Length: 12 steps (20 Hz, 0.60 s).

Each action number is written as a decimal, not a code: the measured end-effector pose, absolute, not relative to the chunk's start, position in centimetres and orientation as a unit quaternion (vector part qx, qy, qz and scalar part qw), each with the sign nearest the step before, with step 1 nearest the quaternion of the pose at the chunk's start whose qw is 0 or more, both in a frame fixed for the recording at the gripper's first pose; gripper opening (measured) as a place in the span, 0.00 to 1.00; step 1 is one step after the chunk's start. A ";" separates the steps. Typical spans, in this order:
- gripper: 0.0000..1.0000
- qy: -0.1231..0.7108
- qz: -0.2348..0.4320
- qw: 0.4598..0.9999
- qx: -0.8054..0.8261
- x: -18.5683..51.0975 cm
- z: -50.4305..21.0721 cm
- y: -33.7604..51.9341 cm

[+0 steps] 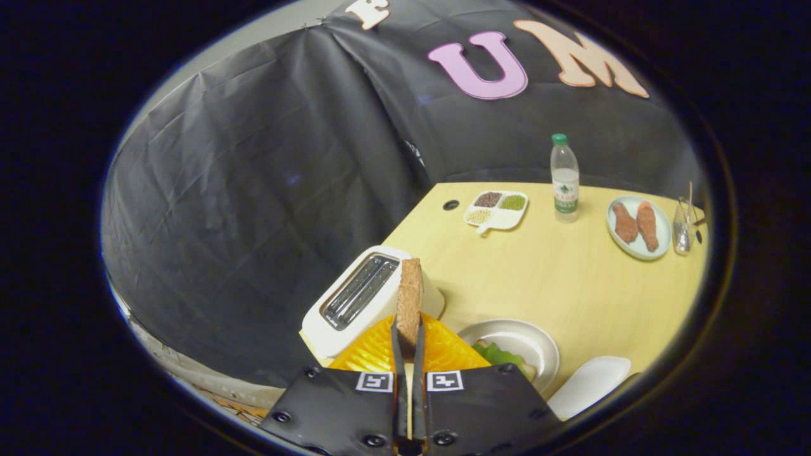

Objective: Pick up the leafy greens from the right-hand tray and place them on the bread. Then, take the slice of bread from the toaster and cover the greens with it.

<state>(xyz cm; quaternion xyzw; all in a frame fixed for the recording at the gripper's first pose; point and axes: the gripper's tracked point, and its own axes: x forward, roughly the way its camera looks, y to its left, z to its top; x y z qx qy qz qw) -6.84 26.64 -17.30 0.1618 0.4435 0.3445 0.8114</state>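
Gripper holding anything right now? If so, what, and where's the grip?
Yes. The gripper is shut on the slice of bread, fingers pinching its flat faces at the lower end. The slice stands on edge, above the toaster.

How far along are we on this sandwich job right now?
Done: the leafy greens already lie on the bread on the white plate. In hand: the gripper is shut on the bread slice, held edge-up above the toaster, whose slots look empty. Left: carry the slice over to the plate and cover the greens.
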 end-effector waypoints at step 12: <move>0.06 0.498 0.302 0.787 0.202 -9.8 -24.9 23.6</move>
